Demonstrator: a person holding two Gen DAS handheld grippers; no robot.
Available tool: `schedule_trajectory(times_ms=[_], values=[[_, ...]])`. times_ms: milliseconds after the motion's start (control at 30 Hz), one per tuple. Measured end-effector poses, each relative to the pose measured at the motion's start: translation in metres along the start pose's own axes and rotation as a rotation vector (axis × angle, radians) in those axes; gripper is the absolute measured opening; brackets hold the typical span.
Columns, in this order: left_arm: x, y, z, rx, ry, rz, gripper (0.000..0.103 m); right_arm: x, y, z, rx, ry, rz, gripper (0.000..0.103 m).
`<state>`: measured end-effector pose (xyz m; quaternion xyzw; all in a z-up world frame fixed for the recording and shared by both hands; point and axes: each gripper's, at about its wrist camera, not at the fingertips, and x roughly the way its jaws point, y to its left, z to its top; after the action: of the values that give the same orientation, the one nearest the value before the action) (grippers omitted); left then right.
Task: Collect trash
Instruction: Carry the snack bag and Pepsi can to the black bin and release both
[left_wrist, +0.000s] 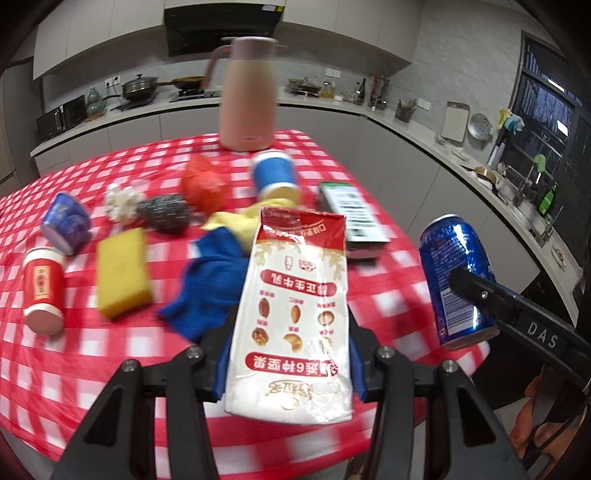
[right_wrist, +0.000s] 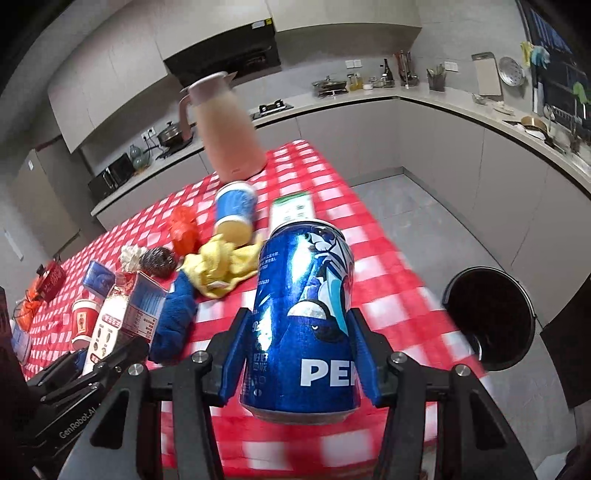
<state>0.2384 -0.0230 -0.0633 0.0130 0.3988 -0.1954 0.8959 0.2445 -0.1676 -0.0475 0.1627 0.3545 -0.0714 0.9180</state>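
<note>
My left gripper (left_wrist: 290, 354) is shut on a white and red milk carton (left_wrist: 295, 295), which hangs above the red checked table (left_wrist: 74, 350). In the right wrist view the same carton (right_wrist: 110, 325) shows at lower left. A blue Pepsi can (right_wrist: 303, 295) stands upright in my right gripper (right_wrist: 300, 350), which is shut on it, blue pads pressed to both sides. The can (left_wrist: 454, 266) also shows at the right of the left wrist view, just past the table's edge. A black trash bin (right_wrist: 487, 314) stands open on the floor to the right of the table.
On the table lie a pink jug (left_wrist: 247, 99), a tipped blue paper cup (left_wrist: 275, 177), an orange bag (left_wrist: 203, 184), a steel scourer (left_wrist: 164, 212), a yellow sponge (left_wrist: 123, 273), blue cloth (left_wrist: 210, 284), yellow cloth (left_wrist: 236, 221), a red cup (left_wrist: 42, 288) and a green-white box (left_wrist: 352, 214).
</note>
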Motion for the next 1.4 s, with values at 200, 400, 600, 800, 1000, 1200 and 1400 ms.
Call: schedule_trajectory(times_ms=[200,400,600,800,1000,1200,1400], values=[[0.020,-0.089,0.003,-0.006,0.018,-0.013,0.051,-0.021,-0.094,0.015,0.021,-0.001,0.013,0.054],[0.057,-0.181,0.011,0.010,0.043,-0.080,0.051,-0.035,-0.203,0.034,0.037,0.005,-0.021,0.054],[0.110,-0.254,0.007,0.040,0.108,-0.134,0.051,-0.025,-0.298,0.037,0.076,0.031,-0.058,0.054],[0.170,-0.288,-0.013,0.025,0.196,-0.116,0.051,0.014,-0.360,0.025,0.088,0.104,-0.061,0.054],[0.224,-0.298,-0.031,-0.006,0.266,-0.083,0.051,0.063,-0.390,0.013,0.065,0.178,-0.038,0.054],[0.262,-0.304,-0.040,-0.040,0.360,-0.069,0.063,0.101,-0.411,0.010,0.047,0.215,-0.037,0.058],[0.242,-0.301,-0.028,-0.059,0.300,-0.025,0.078,0.109,-0.416,0.017,0.062,0.200,-0.051,0.073]])
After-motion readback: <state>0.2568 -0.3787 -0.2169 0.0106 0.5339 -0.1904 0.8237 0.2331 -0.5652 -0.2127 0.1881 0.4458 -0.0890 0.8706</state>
